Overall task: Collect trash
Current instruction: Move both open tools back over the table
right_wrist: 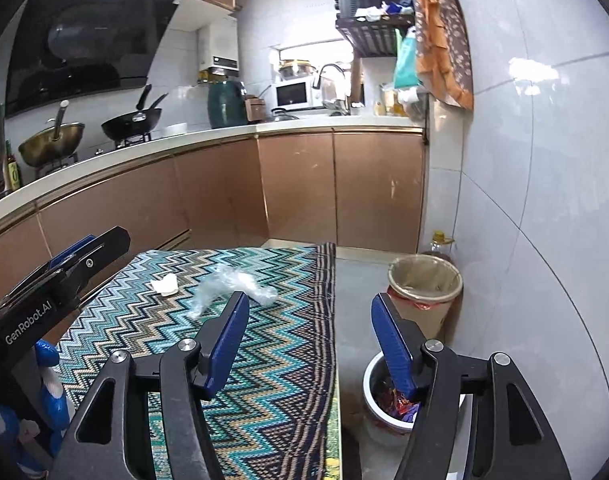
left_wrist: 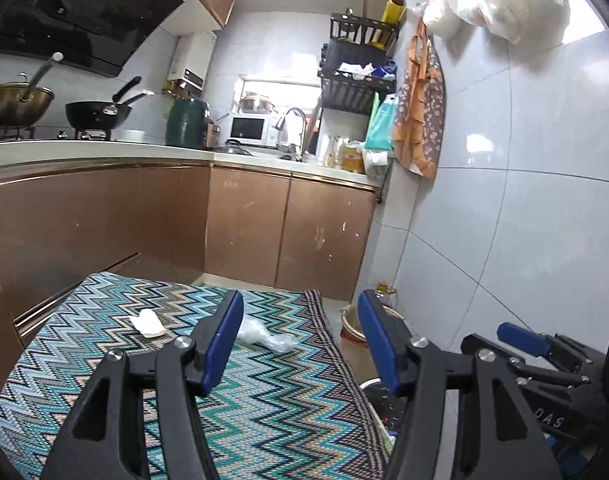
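Observation:
A crumpled white tissue [left_wrist: 146, 322] [right_wrist: 166, 283] and a wad of clear plastic wrap [left_wrist: 264, 336] [right_wrist: 232, 286] lie on a table under a zigzag cloth [left_wrist: 264, 420] [right_wrist: 288, 360]. My left gripper [left_wrist: 300, 340] hovers over the cloth short of the plastic, open, with nothing between its blue pads. My right gripper [right_wrist: 310, 336] is also open and empty. It hangs over the table's right edge, above a small white bin [right_wrist: 370, 380] that holds colourful wrappers. Each gripper shows in the other's view: the right gripper [left_wrist: 516, 340] at the right edge, the left gripper [right_wrist: 100, 246] at the left.
A taller bin with a tan liner [right_wrist: 424, 284] and an oil bottle [right_wrist: 440, 244] stand on the floor by the tiled wall [right_wrist: 544, 200]. Brown cabinets [right_wrist: 296, 184] and a counter with woks, a microwave and a sink run behind the table.

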